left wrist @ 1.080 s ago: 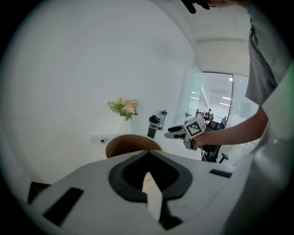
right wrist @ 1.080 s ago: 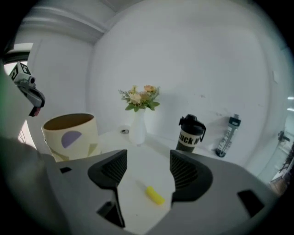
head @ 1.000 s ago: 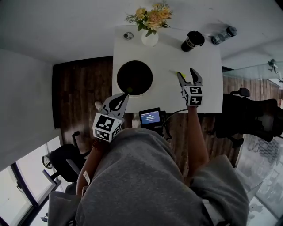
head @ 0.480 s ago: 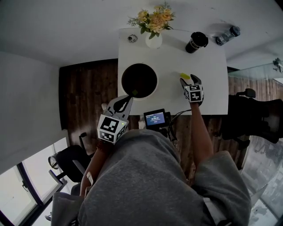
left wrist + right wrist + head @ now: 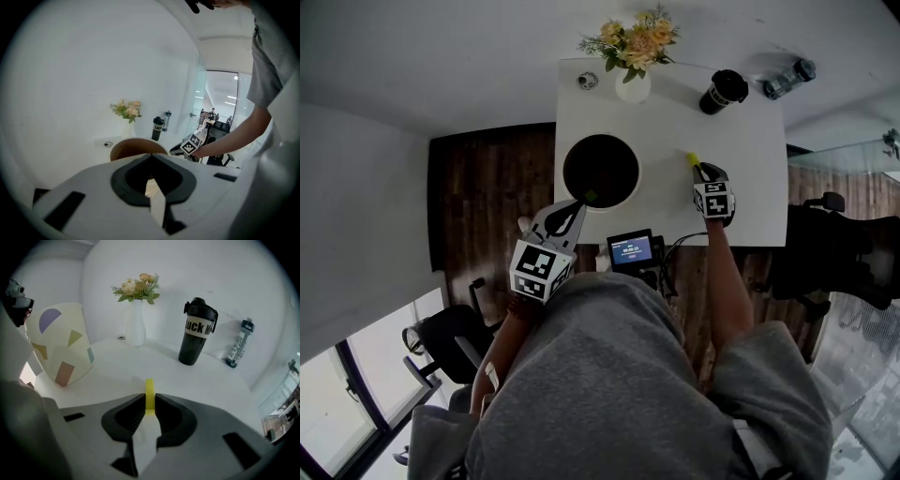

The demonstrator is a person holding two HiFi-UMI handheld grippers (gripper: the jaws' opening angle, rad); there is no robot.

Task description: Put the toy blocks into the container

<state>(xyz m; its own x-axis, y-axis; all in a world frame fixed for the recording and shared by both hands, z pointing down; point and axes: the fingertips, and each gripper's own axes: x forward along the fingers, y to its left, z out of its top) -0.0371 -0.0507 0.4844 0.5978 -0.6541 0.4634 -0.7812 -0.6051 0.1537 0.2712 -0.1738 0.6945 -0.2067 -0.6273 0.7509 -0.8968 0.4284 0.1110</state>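
A thin yellow block [image 5: 149,392] stands on edge on the white table [image 5: 750,197]. My right gripper [image 5: 149,405] is low over it, and its jaws have just been closing; both pads now press on the block's sides. From the head, this yellow block [image 5: 692,159] pokes out past the right gripper [image 5: 701,172]. The round container [image 5: 565,159], dark inside, stands at the table's left; its cream wall with coloured shapes [image 5: 61,345] is left of the right gripper. My left gripper [image 5: 579,204] hovers at the container's near rim, narrow, with a small green block [image 5: 589,197] at its tips.
At the table's back stand a white vase of flowers [image 5: 635,84], a black tumbler [image 5: 724,91], a clear bottle [image 5: 787,77] and a small round object [image 5: 587,82]. A device with a lit screen [image 5: 630,250] sits at the near edge. Office chairs stand on the wooden floor.
My right gripper has come down to the table and its wide-open jaws have closed on the yellow block. The left gripper has kept still at the container's rim.
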